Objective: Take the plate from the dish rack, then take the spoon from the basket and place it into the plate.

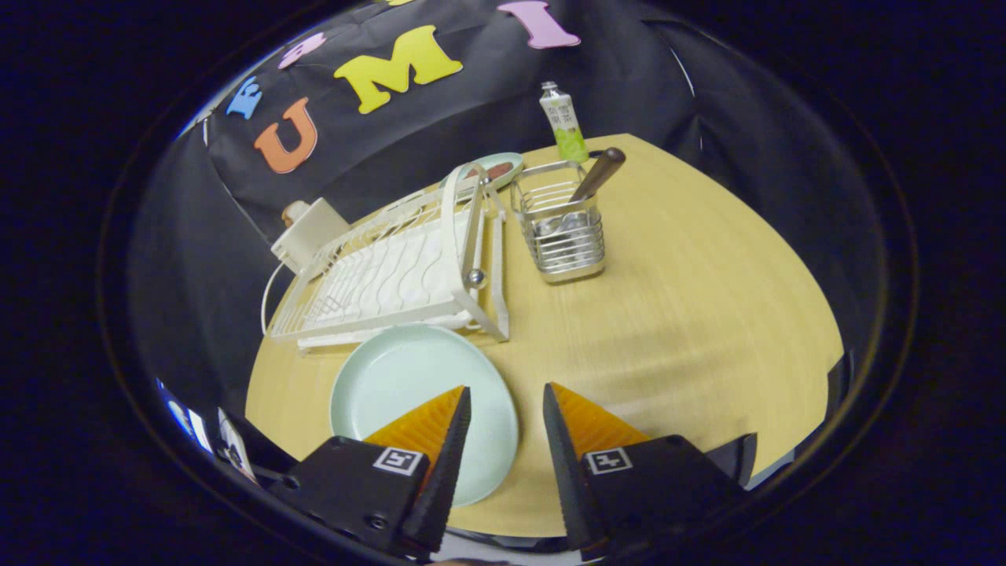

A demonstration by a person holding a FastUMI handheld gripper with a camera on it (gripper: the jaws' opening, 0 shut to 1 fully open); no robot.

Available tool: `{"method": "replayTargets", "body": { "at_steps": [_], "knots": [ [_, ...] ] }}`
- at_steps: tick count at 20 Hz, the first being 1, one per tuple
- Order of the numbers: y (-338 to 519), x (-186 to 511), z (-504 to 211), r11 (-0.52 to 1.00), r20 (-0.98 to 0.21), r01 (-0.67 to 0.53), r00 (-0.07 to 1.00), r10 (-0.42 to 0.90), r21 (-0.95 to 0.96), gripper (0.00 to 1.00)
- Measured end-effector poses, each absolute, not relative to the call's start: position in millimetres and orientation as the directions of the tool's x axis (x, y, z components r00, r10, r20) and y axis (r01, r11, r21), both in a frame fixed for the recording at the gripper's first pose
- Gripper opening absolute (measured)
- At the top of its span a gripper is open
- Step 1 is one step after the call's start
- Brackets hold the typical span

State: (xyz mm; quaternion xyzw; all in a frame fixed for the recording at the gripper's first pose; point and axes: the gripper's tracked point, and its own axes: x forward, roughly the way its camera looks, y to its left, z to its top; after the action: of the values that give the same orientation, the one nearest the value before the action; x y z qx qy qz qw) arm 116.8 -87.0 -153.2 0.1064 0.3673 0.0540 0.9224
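- The plate (409, 377) was seen as a round, pale mint-green dish with a smooth surface and a low raised rim; nothing was lying in it.
- It was laid flat on the light wooden table (692, 314), just in front of the white dish rack (393, 275) and almost touching the near edge of it.
- The gripper (505, 401) was held with its fingers parted, and nothing was grasped between them; only bare table and the right rim of the plate were seen in the gap.
- One fingertip (460, 401) was placed over the right part of the plate, while the other finger was over the table, just beside the plate. Whether the plate was touched could not be told.
- The spoon (599, 174) was standing tilted in the metal wire basket (562, 236), with its brown handle leaning out over the top; the bowl of it was hidden among the wires.
- The basket was found well beyond the fingers, just beside the right side of the dish rack.
- A second, small dish (493, 168) was seen behind the rack, and a tube-like bottle (563, 122) with a green lower part stood upright behind the basket, at the far edge of the table.
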Motion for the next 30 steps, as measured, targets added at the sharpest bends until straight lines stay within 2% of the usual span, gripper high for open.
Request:
{"method": "replayTargets", "body": {
  "at_steps": [2,7,9,13,15,16,20,22,23,27,30],
  "knots": [
    [-101.7,125.8,-145.2,0.980,-0.621,-0.019,0.771,0.140,0.197,0.87],
    [-143.4,159.0,-90.2,0.995,-0.331,-0.018,0.943,0.049,0.095,0.88],
    [-157.3,173.3,-69.3,0.997,-0.240,0.004,0.971,0.015,0.080,1.00],
    [-167.5,213.4,-68.0,0.997,-0.199,0.022,0.980,-0.008,0.069,1.00],
    [-157.7,230.1,-64.6,0.993,-0.163,-0.027,0.986,0.046,0.117,1.00],
    [-148.8,235.1,-65.9,0.988,-0.140,-0.053,0.987,0.074,0.145,0.98],
    [-148.9,256.7,-65.1,0.986,-0.102,-0.027,0.994,0.044,0.165,0.49],
    [-136.8,255.0,-61.7,0.985,-0.100,-0.062,0.992,0.079,0.160,0.24],
    [-138.9,256.8,-58.9,0.990,-0.102,-0.044,0.993,0.058,0.134,0.20],
    [-130.3,263.1,-32.5,0.998,-0.073,-0.001,0.997,0.006,0.070,0.16],
    [-123.7,262.5,-2.7,0.998,-0.053,0.012,0.999,-0.009,0.064,0.15]
  ]
}}
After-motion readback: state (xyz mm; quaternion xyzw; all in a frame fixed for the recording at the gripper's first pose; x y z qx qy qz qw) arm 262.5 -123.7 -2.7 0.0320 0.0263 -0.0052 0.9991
